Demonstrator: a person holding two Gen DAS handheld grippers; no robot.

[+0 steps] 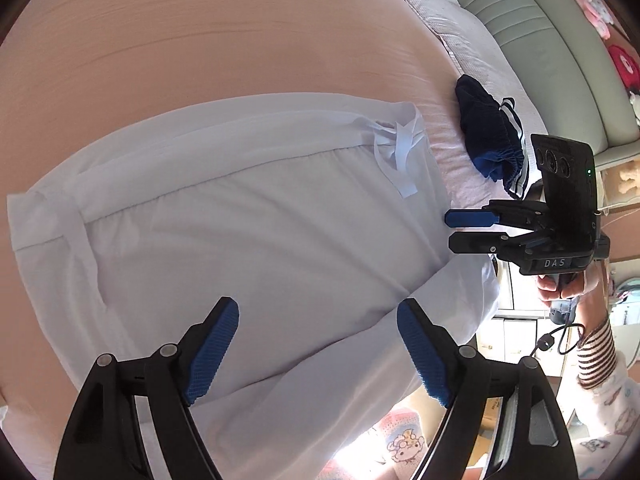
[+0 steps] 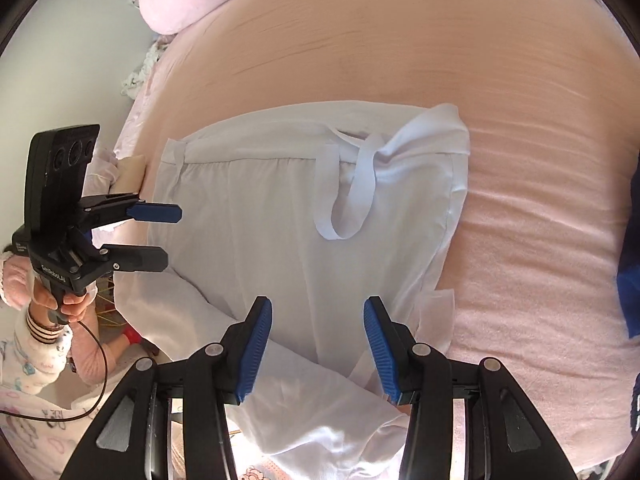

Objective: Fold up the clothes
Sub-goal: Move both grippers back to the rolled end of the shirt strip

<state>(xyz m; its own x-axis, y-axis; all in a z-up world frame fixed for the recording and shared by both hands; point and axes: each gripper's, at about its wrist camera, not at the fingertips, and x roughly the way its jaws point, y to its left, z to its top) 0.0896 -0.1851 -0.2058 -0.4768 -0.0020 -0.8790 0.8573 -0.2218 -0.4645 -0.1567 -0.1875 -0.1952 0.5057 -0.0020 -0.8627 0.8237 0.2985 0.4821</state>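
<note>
both tools gape empty over white trousers; navy shorts lie beside.

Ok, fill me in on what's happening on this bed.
A person holding a gripper in each hand is folding a pair of white trousers spread on the pink bed. Both the left gripper and the right gripper hover open above the cloth, gripping nothing. The waistband with its loose drawstring lies flat, while the legs trail off the near edge. A dark blue garment sits bunched to one side, untouched.
</note>
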